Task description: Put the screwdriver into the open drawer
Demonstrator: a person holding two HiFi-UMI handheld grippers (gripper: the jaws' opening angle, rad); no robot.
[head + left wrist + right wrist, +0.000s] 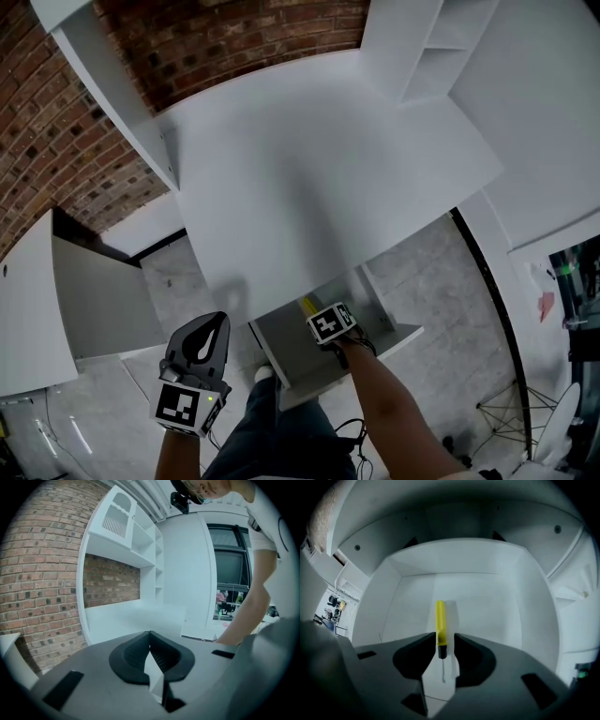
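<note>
Two claws show at the bottom of the head view, the left claw (150,637) at lower left and the right claw (440,645) at lower middle, over the open drawer (286,352) that sticks out below the white desk (319,187). The right claw points steeply down into the drawer with its jaws spread. The yellow-handled screwdriver (440,620) lies on the drawer's white floor in the gap between them, handle toward the top of the right gripper view, thin shaft toward the bottom, with space on each side of it. The left claw is pressed together with nothing in it and is held beside the drawer, aimed at the desk and the brick wall (37,573).
</note>
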